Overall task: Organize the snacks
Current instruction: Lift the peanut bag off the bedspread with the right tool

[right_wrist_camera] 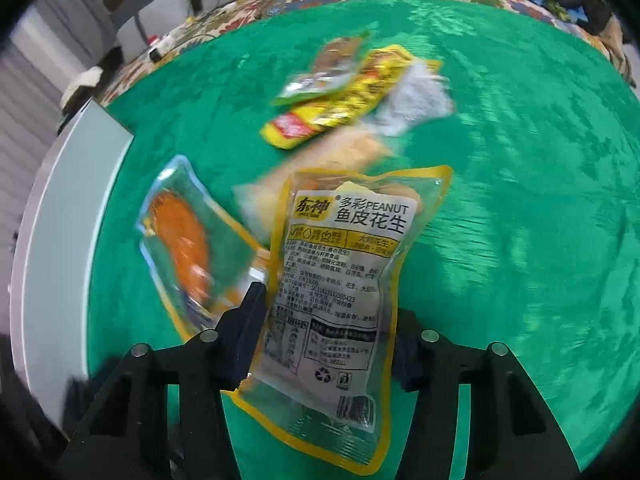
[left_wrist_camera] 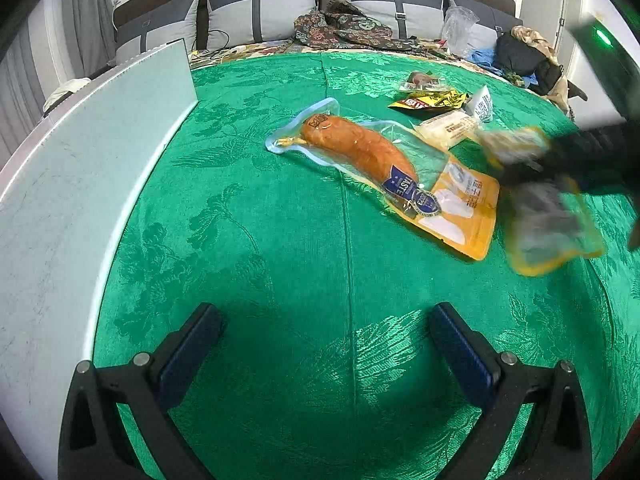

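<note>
My right gripper (right_wrist_camera: 326, 332) is shut on a yellow-edged peanut pack (right_wrist_camera: 344, 264) and holds it above the green cloth; the pack shows blurred in the left wrist view (left_wrist_camera: 548, 208). A vacuum-packed orange sausage (left_wrist_camera: 360, 148) lies on the cloth mid-table, and it shows left of the pack in the right wrist view (right_wrist_camera: 184, 240). Beyond it lie a yellow snack bag (left_wrist_camera: 430, 101), a pale pack (left_wrist_camera: 448, 128) and a small brown snack (left_wrist_camera: 420, 79). My left gripper (left_wrist_camera: 326, 344) is open and empty over bare cloth, well short of the sausage.
A white board (left_wrist_camera: 80, 168) lies along the left side of the green-clothed table (left_wrist_camera: 280, 240). A sofa with grey cushions (left_wrist_camera: 260, 8), patterned fabric (left_wrist_camera: 344, 26), a plastic bag and dark clothes (left_wrist_camera: 524, 56) sits behind the table.
</note>
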{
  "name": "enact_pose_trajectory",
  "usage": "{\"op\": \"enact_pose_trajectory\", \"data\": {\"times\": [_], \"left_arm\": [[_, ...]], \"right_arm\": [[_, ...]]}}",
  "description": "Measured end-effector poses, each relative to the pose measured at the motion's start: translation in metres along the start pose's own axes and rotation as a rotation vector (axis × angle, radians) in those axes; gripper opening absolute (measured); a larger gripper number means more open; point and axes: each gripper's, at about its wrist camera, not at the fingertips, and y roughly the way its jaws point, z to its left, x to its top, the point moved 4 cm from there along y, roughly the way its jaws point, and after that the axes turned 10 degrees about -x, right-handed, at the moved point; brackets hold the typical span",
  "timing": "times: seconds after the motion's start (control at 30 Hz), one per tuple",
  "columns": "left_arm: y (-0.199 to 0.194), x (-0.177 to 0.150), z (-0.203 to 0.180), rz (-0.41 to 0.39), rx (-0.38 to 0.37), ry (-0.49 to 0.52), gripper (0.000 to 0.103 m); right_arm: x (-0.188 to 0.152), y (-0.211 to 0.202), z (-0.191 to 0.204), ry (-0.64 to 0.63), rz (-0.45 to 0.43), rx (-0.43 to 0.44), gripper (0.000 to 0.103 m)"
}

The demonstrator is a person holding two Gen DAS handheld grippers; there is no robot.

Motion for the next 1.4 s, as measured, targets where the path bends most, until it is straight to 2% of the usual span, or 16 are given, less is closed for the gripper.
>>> {"op": "enact_pose_trajectory", "data": {"times": [0.2,0.3,0.33,0.37,0.6,1.4], "left_arm": [[0.0,0.0,0.0,0.0,0.0,0.0,0.103],[0.0,0.0,0.0,0.0,0.0,0.0,0.103],[-0.001,0.0,0.0,0.0,0.0,0.0,0.103],[-0.001,0.0,0.0,0.0,0.0,0.0,0.103],[0.0,0.0,0.0,-0.001,0.001,0.0,0.103],[-0.001,0.0,0.0,-0.001,0.001,-0.001,0.103]], "right_arm": [[-0.022,-0.021,-0.068,-0.141,-0.07,-0.078,0.056],[-0.039,-0.031,-0.1,-0.152,-0.129,-0.113,0.069],[-0.046,-0.033,-0.108,-0.143,-0.152,-0.133,0.079],[-0.053,-0.035,-0.116,-0.128,-0.174,-0.144,0.082],[-0.07,-0.035,-0.119,-0.108,-0.29,-0.195,0.09],[-0.066,-0.033,-0.119,-0.105,-0.289,-0.196,0.092]]}}
